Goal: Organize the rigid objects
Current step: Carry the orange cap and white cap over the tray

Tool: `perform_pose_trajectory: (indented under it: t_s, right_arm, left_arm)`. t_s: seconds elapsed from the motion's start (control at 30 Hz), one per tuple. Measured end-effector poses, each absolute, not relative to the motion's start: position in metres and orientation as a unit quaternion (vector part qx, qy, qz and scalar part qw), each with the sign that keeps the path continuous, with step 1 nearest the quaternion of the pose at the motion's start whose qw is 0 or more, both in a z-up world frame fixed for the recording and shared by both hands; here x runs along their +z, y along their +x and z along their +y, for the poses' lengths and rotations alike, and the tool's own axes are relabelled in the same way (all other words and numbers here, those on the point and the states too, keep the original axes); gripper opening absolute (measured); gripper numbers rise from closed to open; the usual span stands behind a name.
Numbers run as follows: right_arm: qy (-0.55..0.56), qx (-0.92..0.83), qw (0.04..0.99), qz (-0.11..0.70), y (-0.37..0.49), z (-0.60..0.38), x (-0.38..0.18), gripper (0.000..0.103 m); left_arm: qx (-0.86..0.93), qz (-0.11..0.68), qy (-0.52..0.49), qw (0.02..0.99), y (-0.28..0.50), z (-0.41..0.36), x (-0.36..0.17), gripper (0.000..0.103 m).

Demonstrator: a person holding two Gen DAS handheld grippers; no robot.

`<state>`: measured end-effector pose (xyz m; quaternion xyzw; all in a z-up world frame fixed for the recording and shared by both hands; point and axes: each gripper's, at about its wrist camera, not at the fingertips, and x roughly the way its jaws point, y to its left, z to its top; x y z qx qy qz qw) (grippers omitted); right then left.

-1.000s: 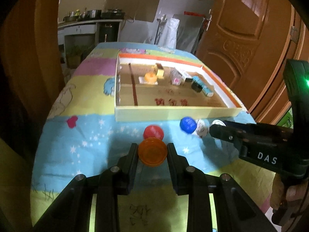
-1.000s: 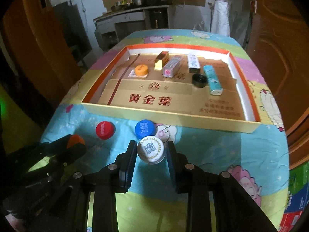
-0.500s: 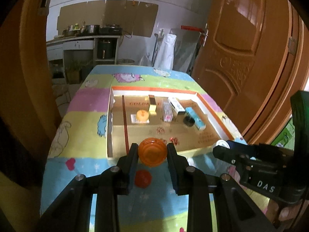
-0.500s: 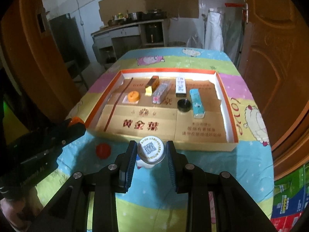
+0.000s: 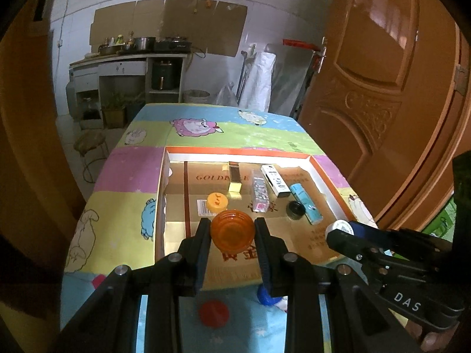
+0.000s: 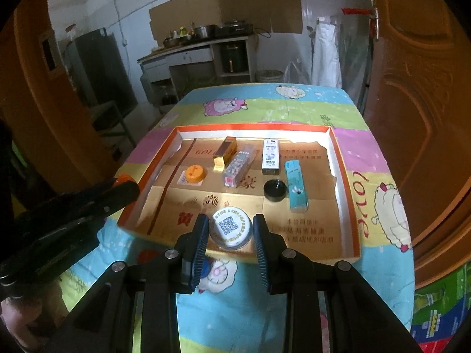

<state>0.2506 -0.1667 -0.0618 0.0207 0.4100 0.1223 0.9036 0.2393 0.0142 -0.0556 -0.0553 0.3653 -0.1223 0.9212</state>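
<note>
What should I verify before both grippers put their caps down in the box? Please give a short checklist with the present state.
1. Left gripper shut on orange cap: ok.
2. Right gripper shut on white cap: ok.
3. Both caps lifted off the tablecloth: ok.
4. Bare floor in the near part of the box for two caps: ok.
5. The two grippers apart from each other: ok.
6. Red cap and blue cap waiting on the tablecloth: not ok, two more to collect.
</note>
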Motion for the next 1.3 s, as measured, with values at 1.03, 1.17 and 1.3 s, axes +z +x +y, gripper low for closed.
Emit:
perform_pose_trajectory:
  t_s: [1.03, 1.17, 1.3]
  right_arm:
    - [0.028, 0.151, 0.880, 0.450, 0.332, -0.158, -0.120, 0.032]
    - [0.023, 0.154, 0.877, 0.454, 0.336, -0.154, -0.125, 0.032]
    - [0.022, 0.156, 0.875, 0.457, 0.339, -0.152, -0.129, 0.032]
  left_arm:
    - [-0.073, 0.424, -0.039, 0.902, 0.309, 0.010, -0.116, 0.030]
    - [-0.070, 0.431, -0.038, 0.899, 0.311, 0.011, -0.122, 0.030]
    - [-0.070, 0.432, -0.038, 0.898, 0.312, 0.011, -0.125, 0.030]
